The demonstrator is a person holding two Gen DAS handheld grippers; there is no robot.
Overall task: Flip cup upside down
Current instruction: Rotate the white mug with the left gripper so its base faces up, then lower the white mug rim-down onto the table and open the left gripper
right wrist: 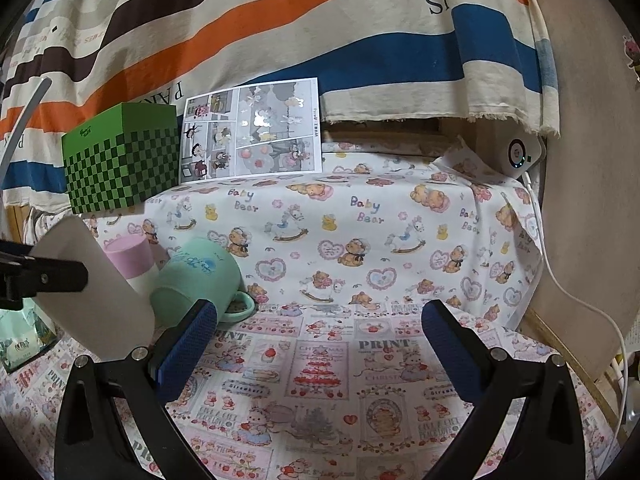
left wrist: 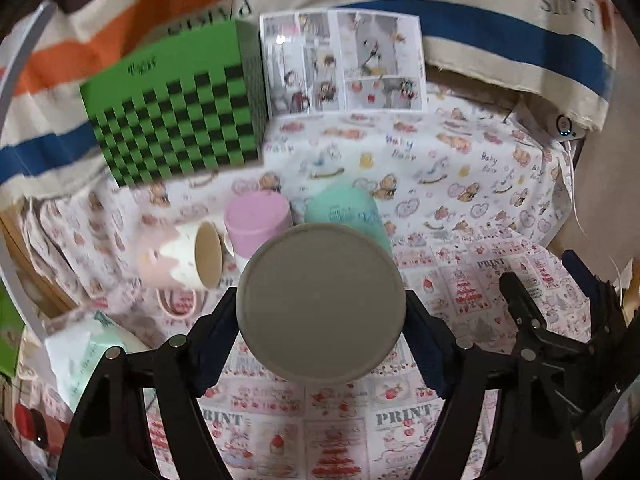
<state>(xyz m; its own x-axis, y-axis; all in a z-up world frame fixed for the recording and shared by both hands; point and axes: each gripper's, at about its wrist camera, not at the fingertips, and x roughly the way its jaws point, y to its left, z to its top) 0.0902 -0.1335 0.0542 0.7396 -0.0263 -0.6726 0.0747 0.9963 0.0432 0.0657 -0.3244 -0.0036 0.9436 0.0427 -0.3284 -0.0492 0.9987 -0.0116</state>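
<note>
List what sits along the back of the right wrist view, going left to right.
green checkered box → comic sheet → white device with a lit ring

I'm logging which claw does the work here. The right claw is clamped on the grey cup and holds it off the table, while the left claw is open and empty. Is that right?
No, the sides are swapped. The left wrist view shows the left claw clamped on the grey cup, held off the table. The right wrist view shows the right claw open and empty.
</note>
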